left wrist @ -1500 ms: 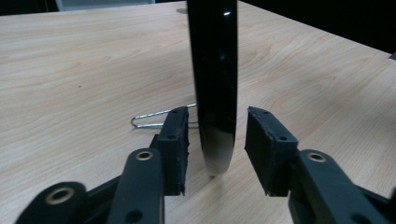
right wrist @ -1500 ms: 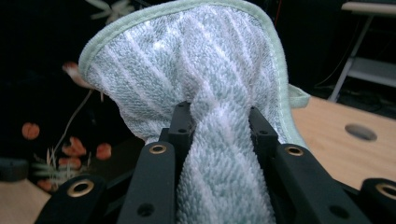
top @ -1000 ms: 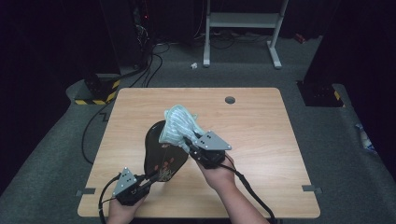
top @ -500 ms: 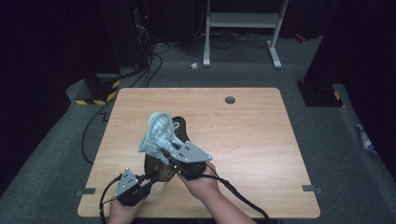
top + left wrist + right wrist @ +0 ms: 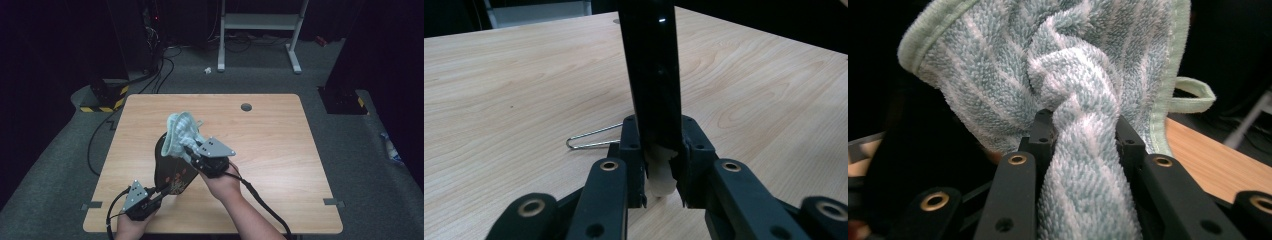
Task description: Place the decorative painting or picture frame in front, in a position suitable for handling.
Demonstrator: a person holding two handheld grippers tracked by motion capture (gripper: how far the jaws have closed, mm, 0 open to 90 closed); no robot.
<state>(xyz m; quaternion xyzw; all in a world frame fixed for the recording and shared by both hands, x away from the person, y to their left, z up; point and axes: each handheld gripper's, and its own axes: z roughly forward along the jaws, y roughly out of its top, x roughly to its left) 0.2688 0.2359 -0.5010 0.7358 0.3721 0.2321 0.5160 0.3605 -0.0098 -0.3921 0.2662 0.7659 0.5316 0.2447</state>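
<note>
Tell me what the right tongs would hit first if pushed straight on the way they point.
Likely the dark board: the right tongs, shut on the towel, point up-left at its raised face. Depth is unclear; the towel would probably touch first.

Both grippers, the left gripper (image 5: 141, 200) at lower left and the right gripper (image 5: 207, 156) at centre, are black with a grey three-cornered plate on top. A black cable trails from each. In the gripper views the black jaws show round rivets, brass-ringed on the right.

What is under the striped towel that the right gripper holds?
Under the towel lies a dark flat board, which the left gripper clamps at its near edge. The towel covers the board's far part, so that part cannot be seen.
</note>
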